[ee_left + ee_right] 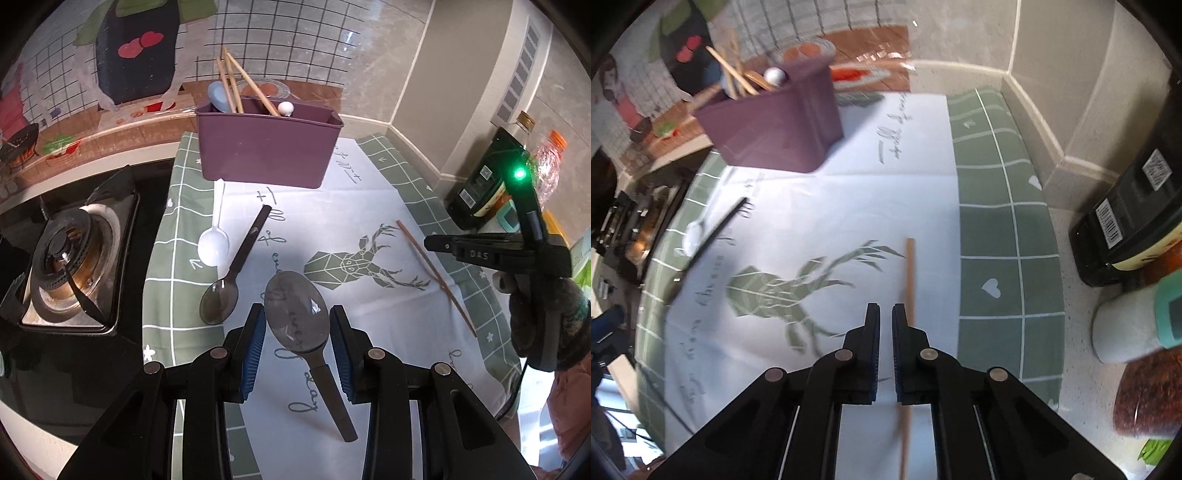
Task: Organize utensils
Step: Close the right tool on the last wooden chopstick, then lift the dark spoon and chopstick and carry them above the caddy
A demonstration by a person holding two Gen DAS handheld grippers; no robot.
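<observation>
Left gripper (297, 328): half open, the translucent grey plastic spoon (297, 312) held by its bowl above the tabletop (369, 206).
Right gripper (885, 317): shut and empty; the wooden chopstick (909, 280) lies just beside it, outside the jaws.
Advice: the spoon is to be carried handle-down into the purple plastic utensil bin (267, 147).
Obstacles: the upright chopsticks (236, 83) already in it; white spoon (213, 240) and dark spoon (229, 280) lie loose below the route.

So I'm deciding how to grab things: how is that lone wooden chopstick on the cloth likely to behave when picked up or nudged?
The chopstick looks thin, straight and wooden, so probably stiff and light. Lying flat on the tablecloth, it may roll or skid if nudged sideways. Being so slender, it could pivot in the tongs if gripped far from its middle.
</observation>
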